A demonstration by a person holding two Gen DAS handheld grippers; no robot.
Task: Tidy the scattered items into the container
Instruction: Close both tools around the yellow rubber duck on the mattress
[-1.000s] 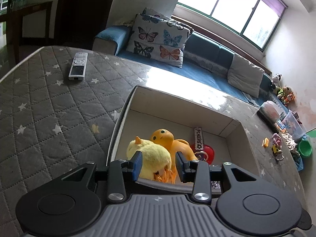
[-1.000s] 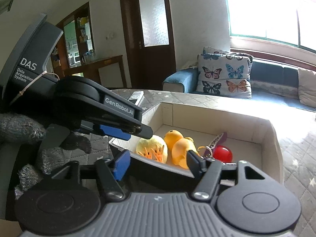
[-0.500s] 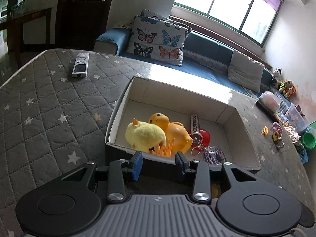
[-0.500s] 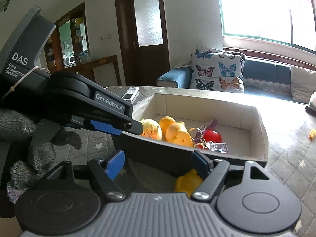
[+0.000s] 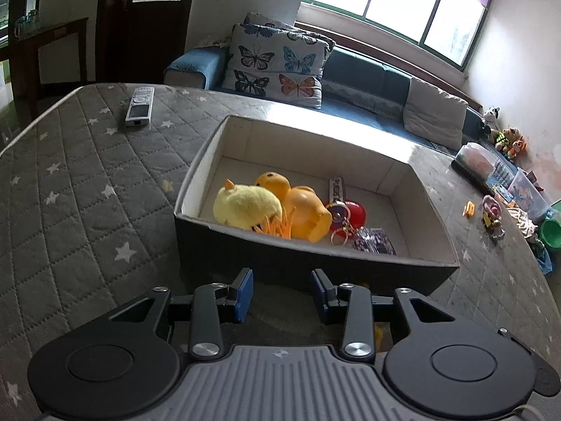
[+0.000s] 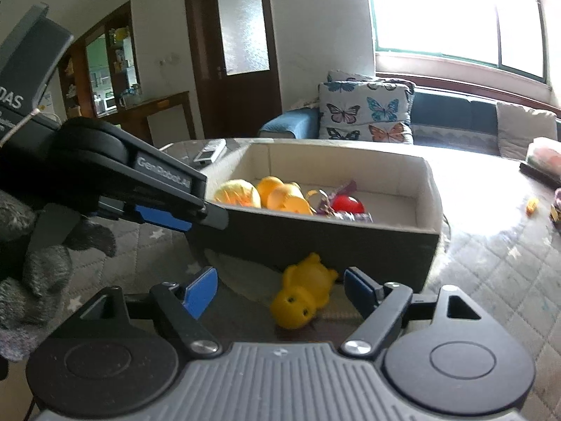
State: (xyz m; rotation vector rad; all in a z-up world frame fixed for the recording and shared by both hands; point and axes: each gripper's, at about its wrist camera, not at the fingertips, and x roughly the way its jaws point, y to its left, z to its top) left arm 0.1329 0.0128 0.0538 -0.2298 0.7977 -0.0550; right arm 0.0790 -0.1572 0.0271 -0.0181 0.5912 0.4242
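The right tool (image 6: 280, 289) stands wide, its jaws having just been opening, and the yellow toy (image 6: 303, 293) lies on the counter (image 6: 491, 266) between and just ahead of its blue pads without touching them, long axis running away toward the box (image 6: 315, 242). The left tool (image 5: 282, 293) is open and empty, farther from the toy, which its own frame almost wholly hides.
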